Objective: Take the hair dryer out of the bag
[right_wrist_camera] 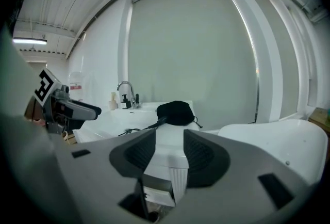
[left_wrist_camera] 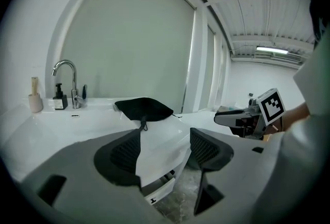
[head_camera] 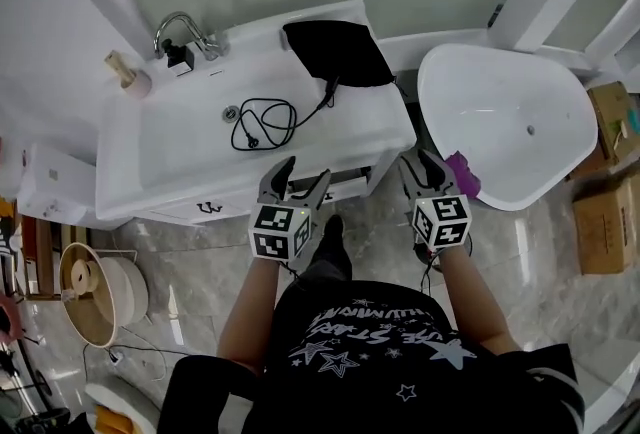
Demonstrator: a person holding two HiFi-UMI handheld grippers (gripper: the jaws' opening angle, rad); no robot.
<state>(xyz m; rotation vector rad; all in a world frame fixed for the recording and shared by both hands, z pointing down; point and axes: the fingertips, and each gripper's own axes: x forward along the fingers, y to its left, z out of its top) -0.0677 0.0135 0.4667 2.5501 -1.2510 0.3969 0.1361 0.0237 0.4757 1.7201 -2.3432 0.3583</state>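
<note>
A black bag (head_camera: 337, 50) lies on the back right corner of the white sink counter (head_camera: 150, 184). From it a black cord (head_camera: 262, 122) runs out and coils in the basin; the hair dryer itself is hidden. Both grippers hang in front of the counter, short of it and apart from the bag. My left gripper (head_camera: 300, 177) is open and empty, with the bag (left_wrist_camera: 143, 108) far beyond its jaws (left_wrist_camera: 162, 148). My right gripper (head_camera: 420, 167) is open too, nothing between its pads, and it looks at the bag (right_wrist_camera: 176, 112) and cord (right_wrist_camera: 135, 130) past its jaws (right_wrist_camera: 169, 152).
A chrome faucet (head_camera: 182, 30) and a small dark bottle (left_wrist_camera: 60, 98) stand at the counter's back left. A white bathtub (head_camera: 505, 122) lies to the right with a purple thing (head_camera: 462, 174) at its rim. Cardboard boxes (head_camera: 606, 212) sit far right, a round tub (head_camera: 95, 292) on the floor left.
</note>
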